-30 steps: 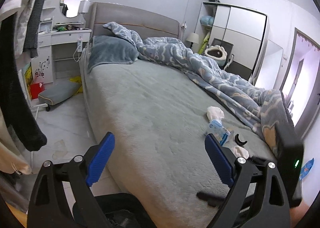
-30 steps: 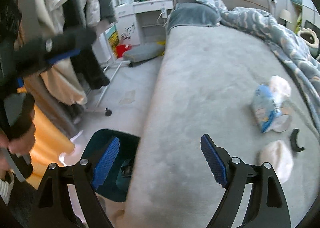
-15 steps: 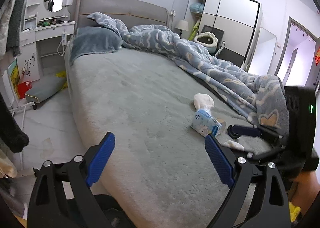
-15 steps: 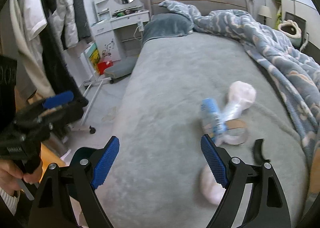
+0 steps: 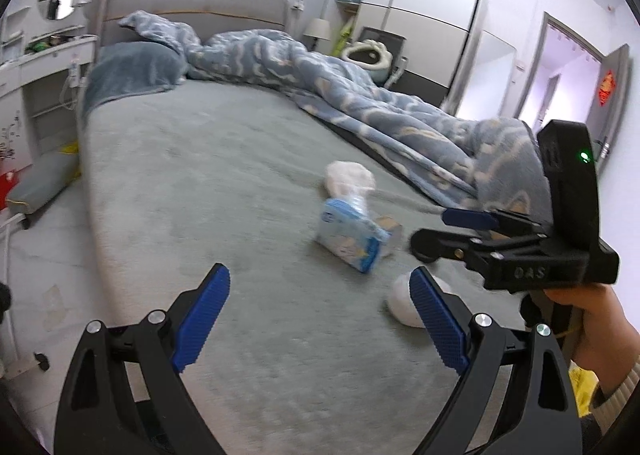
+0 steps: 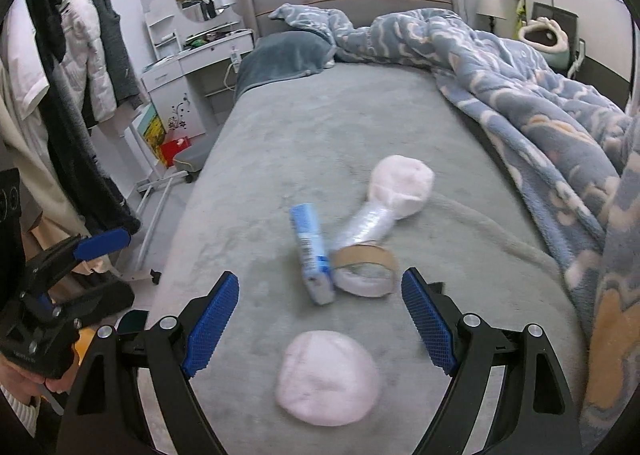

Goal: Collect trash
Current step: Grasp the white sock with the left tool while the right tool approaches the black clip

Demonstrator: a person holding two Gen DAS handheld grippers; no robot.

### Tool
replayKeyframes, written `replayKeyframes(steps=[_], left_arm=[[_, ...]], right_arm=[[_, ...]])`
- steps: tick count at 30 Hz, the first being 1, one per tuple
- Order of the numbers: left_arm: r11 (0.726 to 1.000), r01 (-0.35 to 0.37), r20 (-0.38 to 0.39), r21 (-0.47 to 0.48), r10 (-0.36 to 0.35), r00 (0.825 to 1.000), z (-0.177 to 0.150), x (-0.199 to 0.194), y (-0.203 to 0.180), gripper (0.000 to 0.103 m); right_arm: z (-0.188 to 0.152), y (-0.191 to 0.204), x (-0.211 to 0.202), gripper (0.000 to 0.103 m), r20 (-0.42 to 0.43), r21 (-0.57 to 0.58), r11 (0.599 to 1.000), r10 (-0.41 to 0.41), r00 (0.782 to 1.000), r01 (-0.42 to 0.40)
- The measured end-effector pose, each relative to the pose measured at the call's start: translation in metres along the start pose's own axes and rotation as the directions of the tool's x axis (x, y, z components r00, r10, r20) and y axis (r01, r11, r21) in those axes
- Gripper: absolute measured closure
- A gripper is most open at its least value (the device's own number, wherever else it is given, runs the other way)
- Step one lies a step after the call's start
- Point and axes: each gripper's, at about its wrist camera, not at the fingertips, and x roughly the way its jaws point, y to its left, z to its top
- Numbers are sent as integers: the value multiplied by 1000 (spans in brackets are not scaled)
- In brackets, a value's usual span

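While a rumpled blue quilt [image 6: 516, 67] lies heaped along the far side of the grey bed [image 6: 320, 143], the trash sits in a loose cluster near its foot: a blue packet [image 6: 312, 251] touching a cardboard tape roll [image 6: 364, 267], a crinkled clear wrapper [image 6: 364, 225] running up to a pale wad [image 6: 402, 185], and a second pale wad [image 6: 326, 395] apart from them, closest to the right gripper [image 6: 320, 325]. That gripper hovers over the nearer wad with its jaws spread wide, holding nothing. The left gripper [image 5: 320, 319] is likewise spread and empty over bare bedding. Only the right wrist view shows the clothes rack [image 6: 80, 67] beside the bed; only the left shows the wardrobe [image 5: 416, 19], the doorway [image 5: 576, 75] and the person's right hand [image 5: 600, 319].
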Motion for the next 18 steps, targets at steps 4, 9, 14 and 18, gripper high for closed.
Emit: replayKeyframes(steps=[4,9,14,18], left_arm=[[998,46,-38,29,-45,998,-5,20,-16,10],[993,107,-90,54,-102,991,-11,43,-33,10],[981,160,-143,107,-144,979,-19,66,-53,9],[973,194,-177,121,-171,969,-26,81,-65,9]], right_arm=[[-3,-22,0,18,-10,24,1000,-20,1000,20],[-9,-49,1,18,-22,72,997,-26,999,27],[-12,-67,11,18,-50,92,995,-33,998,38],[-15,-72,17,18,-68,90,995,-30,997,36]])
